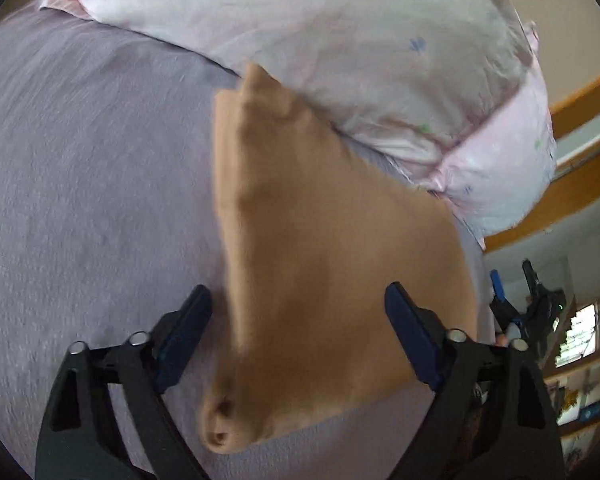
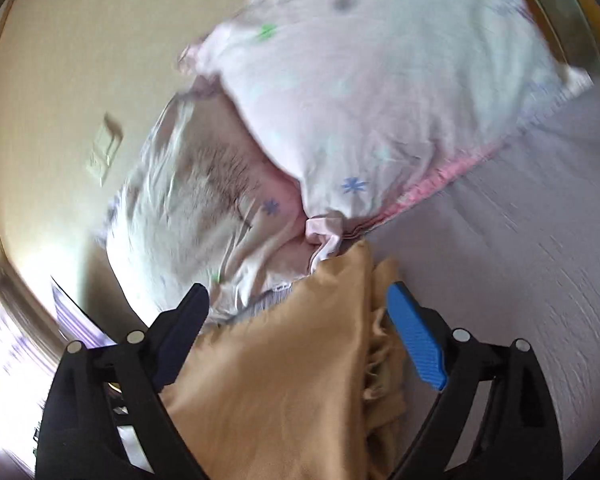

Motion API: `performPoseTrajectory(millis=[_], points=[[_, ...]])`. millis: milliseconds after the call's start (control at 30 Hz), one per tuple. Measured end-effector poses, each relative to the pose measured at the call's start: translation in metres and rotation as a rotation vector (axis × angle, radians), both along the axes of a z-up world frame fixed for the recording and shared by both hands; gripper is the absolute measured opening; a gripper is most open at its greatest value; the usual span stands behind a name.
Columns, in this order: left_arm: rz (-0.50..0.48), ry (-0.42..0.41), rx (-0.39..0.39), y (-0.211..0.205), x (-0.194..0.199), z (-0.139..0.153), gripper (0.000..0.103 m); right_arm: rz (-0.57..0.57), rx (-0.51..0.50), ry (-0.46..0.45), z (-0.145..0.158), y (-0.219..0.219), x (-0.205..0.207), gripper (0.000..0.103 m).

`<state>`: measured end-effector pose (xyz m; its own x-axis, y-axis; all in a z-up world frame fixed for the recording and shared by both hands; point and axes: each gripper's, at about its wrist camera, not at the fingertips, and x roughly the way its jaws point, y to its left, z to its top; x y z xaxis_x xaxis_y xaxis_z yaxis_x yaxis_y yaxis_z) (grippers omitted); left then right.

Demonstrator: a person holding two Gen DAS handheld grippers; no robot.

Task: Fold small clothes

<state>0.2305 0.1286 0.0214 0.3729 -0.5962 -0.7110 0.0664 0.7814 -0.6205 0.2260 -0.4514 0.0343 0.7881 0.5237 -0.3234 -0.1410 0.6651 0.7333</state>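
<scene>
A tan small garment [image 1: 312,264] lies folded on the lilac bedsheet [image 1: 92,184], its far end reaching the pillows. My left gripper [image 1: 298,320] is open above its near part, one finger on each side, holding nothing. In the right wrist view the same tan garment [image 2: 284,368] lies between and below my open right gripper [image 2: 298,320], with a bunched edge near the blue right finger [image 2: 416,344]. The right gripper also shows in the left wrist view [image 1: 516,300] at the far right, beyond the garment's edge.
Two white pillows with small flower prints [image 1: 340,52] [image 2: 360,92] lie at the head of the bed, touching the garment's far end. A wooden bed frame and shelves [image 1: 580,184] stand at the right. A wall with a light switch [image 2: 102,152] is behind the pillows.
</scene>
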Motion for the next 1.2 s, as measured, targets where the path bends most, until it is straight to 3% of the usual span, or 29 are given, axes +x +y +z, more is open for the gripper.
performPoseTrajectory(millis=[67,100,133,200,300,400,533,667,733,800,867,900,933,1033,1200], points=[[0.043,0.024,-0.026,0.0,-0.001,-0.005,0.05,-0.013,0.027,0.02,-0.004,-0.008,0.001,0.091],[0.072,0.058,-0.062,0.003,-0.001,-0.011,0.029,-0.014,0.028,0.027,-0.011,0.007,0.012,0.092],[0.098,0.072,-0.096,0.006,0.0,-0.013,0.02,-0.009,0.032,0.029,-0.011,0.009,0.011,0.092],[0.121,0.063,-0.162,0.012,-0.002,-0.01,0.019,0.003,0.029,0.015,-0.009,0.011,0.009,0.092],[0.094,-0.009,-0.15,0.001,-0.005,0.021,0.018,0.0,0.012,-0.01,-0.003,0.018,0.009,0.093],[-0.002,-0.106,-0.118,-0.043,0.0,0.068,0.018,-0.02,0.007,-0.022,0.001,0.016,0.009,0.094],[-0.215,-0.194,-0.06,-0.147,0.008,0.108,0.018,-0.06,-0.007,-0.011,0.0,0.003,0.009,0.094],[-0.405,-0.163,0.011,-0.257,0.015,0.091,0.027,-0.089,0.007,0.011,-0.005,-0.01,0.01,0.094],[-0.524,-0.109,-0.05,-0.306,0.014,0.071,0.027,-0.097,0.01,0.016,-0.006,-0.015,0.009,0.093],[-0.559,-0.074,-0.168,-0.315,0.011,0.065,0.028,-0.103,-0.003,0.015,-0.005,-0.018,0.007,0.094],[-0.554,-0.089,-0.222,-0.306,0.008,0.067,0.043,-0.097,-0.002,0.012,-0.005,-0.019,0.006,0.094],[-0.519,-0.12,-0.209,-0.293,0.007,0.07,0.055,-0.086,0.004,0.014,-0.005,-0.019,0.008,0.094],[-0.474,-0.149,-0.184,-0.28,0.008,0.074,0.059,-0.069,0.01,0.019,-0.006,-0.018,0.009,0.094],[-0.331,-0.169,-0.085,-0.221,0.009,0.069,0.059,0.046,0.02,0.039,-0.005,-0.007,0.011,0.086],[-0.256,-0.114,-0.02,-0.162,0.012,0.044,0.059,0.236,-0.212,0.082,0.013,0.041,0.023,0.063]])
